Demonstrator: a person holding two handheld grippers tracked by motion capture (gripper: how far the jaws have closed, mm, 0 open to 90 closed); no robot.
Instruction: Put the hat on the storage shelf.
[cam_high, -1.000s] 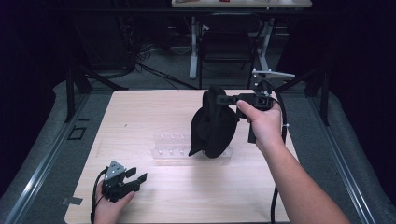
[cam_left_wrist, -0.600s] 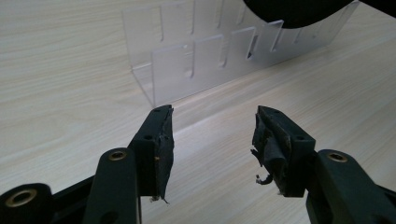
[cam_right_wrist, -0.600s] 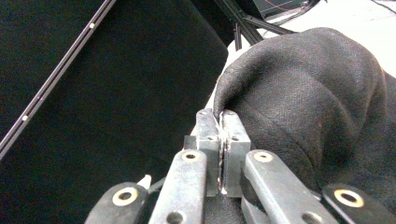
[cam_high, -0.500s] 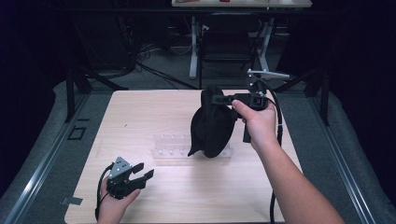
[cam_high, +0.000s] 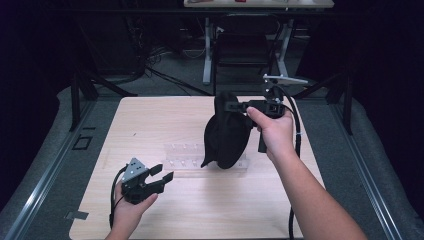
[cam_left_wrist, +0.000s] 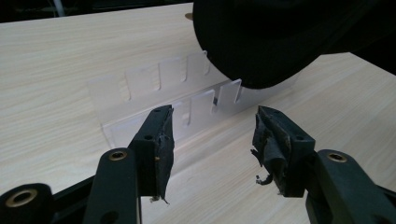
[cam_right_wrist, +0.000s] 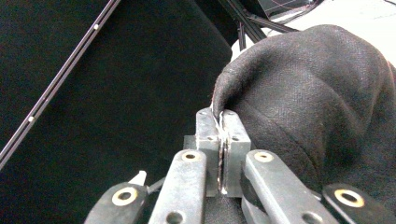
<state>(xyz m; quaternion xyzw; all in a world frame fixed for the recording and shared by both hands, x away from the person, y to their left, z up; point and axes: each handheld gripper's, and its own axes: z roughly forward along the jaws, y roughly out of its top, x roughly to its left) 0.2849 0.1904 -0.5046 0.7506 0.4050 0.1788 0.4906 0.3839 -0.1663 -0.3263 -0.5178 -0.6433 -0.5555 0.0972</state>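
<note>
Right gripper (cam_high: 235, 106), jaws clamped on black cloth (cam_high: 227, 135), holds it hanging over clear slotted rack (cam_high: 182, 155) mid-table (cam_high: 150, 115). Left gripper (cam_high: 161, 176) near front edge, jaws wide apart, empty.

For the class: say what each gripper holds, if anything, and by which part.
The right gripper pinches the black cloth by its upper edge, lifting it over the clear rack. The left gripper is open, holding nothing.

My left gripper (cam_high: 159, 176) sits low at the near-left of the table (cam_high: 150, 115), with the slotted rack (cam_high: 187, 156) lying just ahead of it, mid-table. My right gripper (cam_high: 235, 106) is up over the rack's right end, cloth bag (cam_high: 227, 135) hanging from it onto that end.
</note>
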